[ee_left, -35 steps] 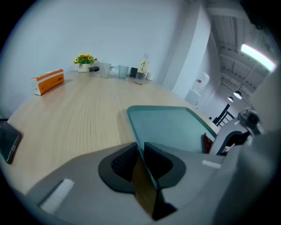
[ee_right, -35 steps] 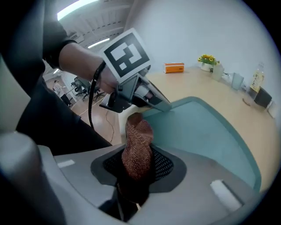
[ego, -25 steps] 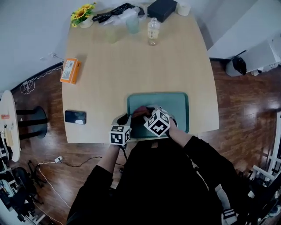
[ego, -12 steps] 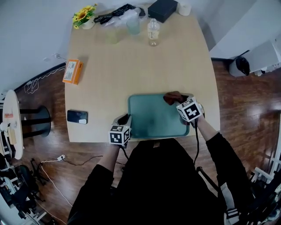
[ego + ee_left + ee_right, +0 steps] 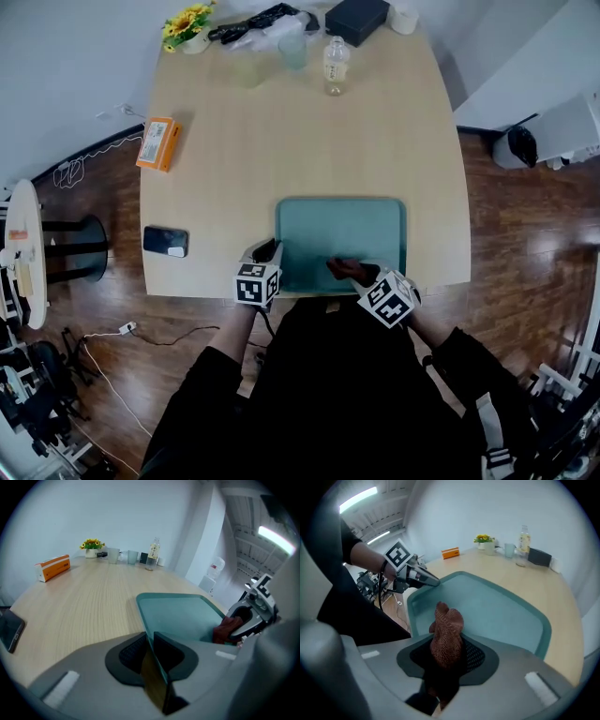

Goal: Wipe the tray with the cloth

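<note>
Left tongs are closed on the tray's near-left rim, pinning it. Right tongs grip the cloth, a reddish-brown wad that sticks out past the tips. The tray sits at the near edge of the surface, toward the right corner. The cloth is down on the tray floor, just inside the near rim, right of middle.

Step in hand, I judge: a wiping stroke across the tray floor.

To do it well:
- Press down enough that the wad flattens and the cloth touches the tray, not the hard tips.
- The wad is small, so run overlapping passes rim to rim and work into the corners.
- Hold the left clamp firm. The tray is right by the near edge, and a pull toward me could drag it off.
- The grip on the cloth looks deep enough, so there's no need to regrip.
</note>
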The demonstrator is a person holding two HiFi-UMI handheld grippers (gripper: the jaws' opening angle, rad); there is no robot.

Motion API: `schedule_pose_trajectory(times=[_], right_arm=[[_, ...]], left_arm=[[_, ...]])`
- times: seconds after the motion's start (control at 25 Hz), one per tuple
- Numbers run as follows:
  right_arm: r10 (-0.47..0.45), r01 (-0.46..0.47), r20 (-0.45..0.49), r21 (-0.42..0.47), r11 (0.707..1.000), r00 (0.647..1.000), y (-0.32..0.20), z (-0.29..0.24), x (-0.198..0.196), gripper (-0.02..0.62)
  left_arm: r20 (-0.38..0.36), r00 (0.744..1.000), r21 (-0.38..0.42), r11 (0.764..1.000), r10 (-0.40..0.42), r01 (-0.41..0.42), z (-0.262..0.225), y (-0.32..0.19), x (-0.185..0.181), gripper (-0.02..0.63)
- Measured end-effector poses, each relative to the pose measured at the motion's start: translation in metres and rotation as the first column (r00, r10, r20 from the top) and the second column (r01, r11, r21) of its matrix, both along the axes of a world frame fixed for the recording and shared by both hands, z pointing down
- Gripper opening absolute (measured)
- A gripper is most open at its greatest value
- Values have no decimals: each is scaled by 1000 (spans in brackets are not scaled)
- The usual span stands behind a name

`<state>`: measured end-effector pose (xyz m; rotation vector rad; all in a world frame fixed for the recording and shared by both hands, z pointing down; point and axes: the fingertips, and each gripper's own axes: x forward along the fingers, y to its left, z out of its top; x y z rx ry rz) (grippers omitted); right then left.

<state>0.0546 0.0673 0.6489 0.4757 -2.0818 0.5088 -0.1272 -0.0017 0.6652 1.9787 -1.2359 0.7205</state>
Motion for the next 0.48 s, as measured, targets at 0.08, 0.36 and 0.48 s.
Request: schedule_pose_trajectory(times=[0.08,0.36,0.48], right_arm=[[-66,66,-6,24,998,998,-2,-2,-25,121],[-367,367,41,14,930,929,34,0,-139,121],[-345,345,53,3,939,937,32,1,-144,121]], left_arm=[[-4,1000,-1,1000,0,0,0,-1,0,32],[-5,1000,0,1000,0,0,-1,0,-1,32],[-8,1000,-1,1000,1,-1,0,-1,-1,32]])
